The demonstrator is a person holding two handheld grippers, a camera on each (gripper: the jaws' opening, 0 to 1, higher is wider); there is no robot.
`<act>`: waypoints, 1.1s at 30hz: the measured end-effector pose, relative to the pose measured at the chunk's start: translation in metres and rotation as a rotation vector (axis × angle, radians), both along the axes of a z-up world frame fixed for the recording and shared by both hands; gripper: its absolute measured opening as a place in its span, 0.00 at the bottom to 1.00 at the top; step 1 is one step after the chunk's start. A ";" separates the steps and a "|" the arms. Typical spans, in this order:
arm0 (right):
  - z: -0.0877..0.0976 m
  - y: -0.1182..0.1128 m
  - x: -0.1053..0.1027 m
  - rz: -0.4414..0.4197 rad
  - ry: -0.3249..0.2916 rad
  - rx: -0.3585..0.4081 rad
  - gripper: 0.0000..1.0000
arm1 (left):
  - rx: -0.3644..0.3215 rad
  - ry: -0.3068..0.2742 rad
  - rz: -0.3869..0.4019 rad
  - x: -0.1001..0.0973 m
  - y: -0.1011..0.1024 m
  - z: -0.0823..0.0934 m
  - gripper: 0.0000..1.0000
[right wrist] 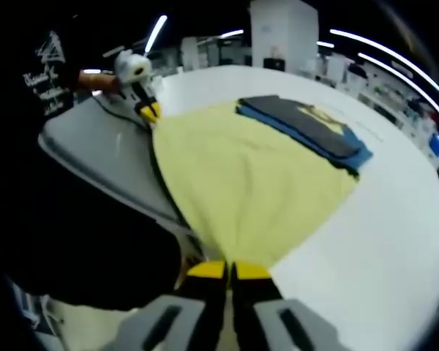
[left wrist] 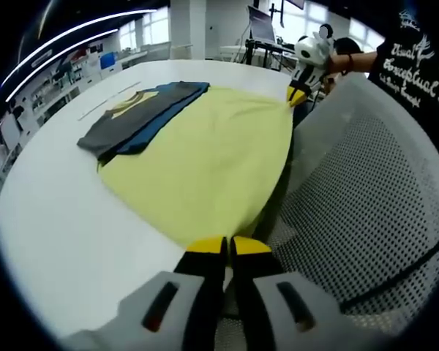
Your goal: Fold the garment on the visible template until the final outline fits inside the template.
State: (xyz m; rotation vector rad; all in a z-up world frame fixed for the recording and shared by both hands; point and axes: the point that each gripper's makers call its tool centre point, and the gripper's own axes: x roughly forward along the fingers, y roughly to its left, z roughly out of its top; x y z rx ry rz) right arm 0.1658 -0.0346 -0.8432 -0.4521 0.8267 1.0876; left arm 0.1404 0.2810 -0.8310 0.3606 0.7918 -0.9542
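With both jaw pairs pinched shut on its near hem corners, left gripper [left wrist: 227, 247] bottom centre and right gripper [right wrist: 228, 270] likewise, the pale yellow cloth garment [left wrist: 205, 161] lies stretched over the round white table [left wrist: 58, 219], centre frame. Risk: uneven pull drags it off the edge or over the dark grey and blue folded clothes [left wrist: 143, 113], upper left. Its long axis runs between grippers.
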 end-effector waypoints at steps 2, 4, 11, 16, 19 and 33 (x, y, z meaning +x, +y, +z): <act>0.000 -0.001 -0.001 0.001 0.001 0.000 0.00 | -0.002 0.001 0.002 -0.001 0.000 0.000 0.00; 0.001 -0.001 -0.003 0.006 0.003 -0.002 0.00 | -0.010 0.007 0.007 -0.003 -0.003 0.003 0.00; 0.004 -0.002 -0.010 0.003 0.008 0.002 0.00 | -0.036 0.037 0.026 -0.011 -0.008 0.007 0.00; 0.006 -0.007 -0.012 0.001 0.003 0.009 0.00 | -0.051 0.051 0.032 -0.014 -0.007 0.009 0.00; 0.010 -0.007 -0.012 -0.002 0.000 0.014 0.00 | -0.055 0.049 0.034 -0.015 -0.007 0.012 0.00; 0.041 -0.003 0.000 0.008 -0.053 0.036 0.00 | -0.079 0.019 0.047 -0.006 -0.004 0.041 0.00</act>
